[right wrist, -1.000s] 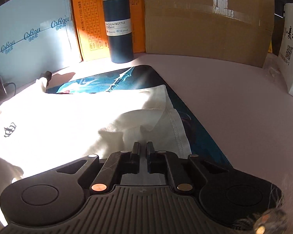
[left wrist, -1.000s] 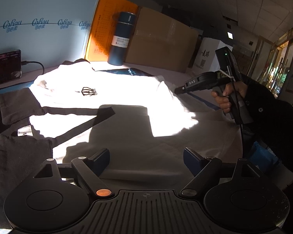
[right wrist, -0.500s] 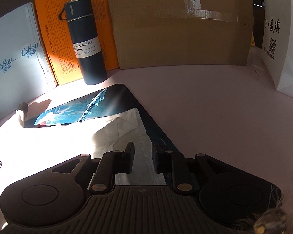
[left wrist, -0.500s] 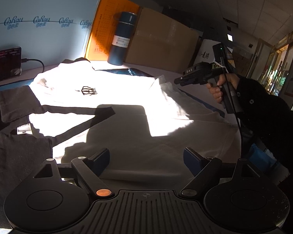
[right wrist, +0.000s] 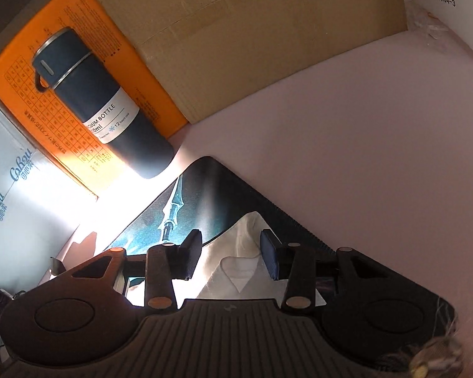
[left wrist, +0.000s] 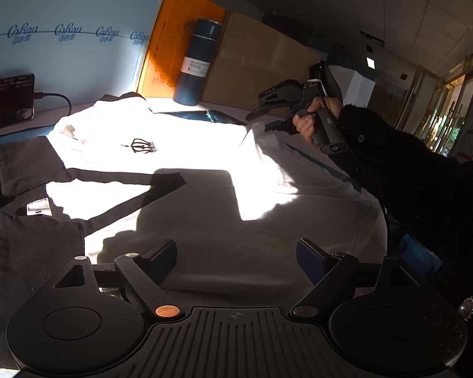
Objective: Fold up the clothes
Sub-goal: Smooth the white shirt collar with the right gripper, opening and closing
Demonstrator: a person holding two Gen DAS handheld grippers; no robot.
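Pale matte tabletop (right wrist: 347,145), sunlight cutting a hard-edged patch across it. White t-shirt (left wrist: 205,170) is lying flat on a printed mat (right wrist: 205,195), soft cotton with a small black crest; dark fabric piece (left wrist: 25,239) is overlapping its left side. Left gripper (left wrist: 236,256) is hovering over the hem, fingers spread wide, gripping nothing. Right gripper (right wrist: 231,256) is tilting above the shirt's far corner, fingers apart, cloth between but not pinched. Cylindrical navy bottle (right wrist: 104,107) is standing against an orange box (right wrist: 63,119) and a cardboard box (right wrist: 252,41).

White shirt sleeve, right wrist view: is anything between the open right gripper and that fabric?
Nothing visible. The right gripper is open, and the white shirt sleeve lies in the gap between its fingers. The vacuum bottle stands farther back, off the cloth.
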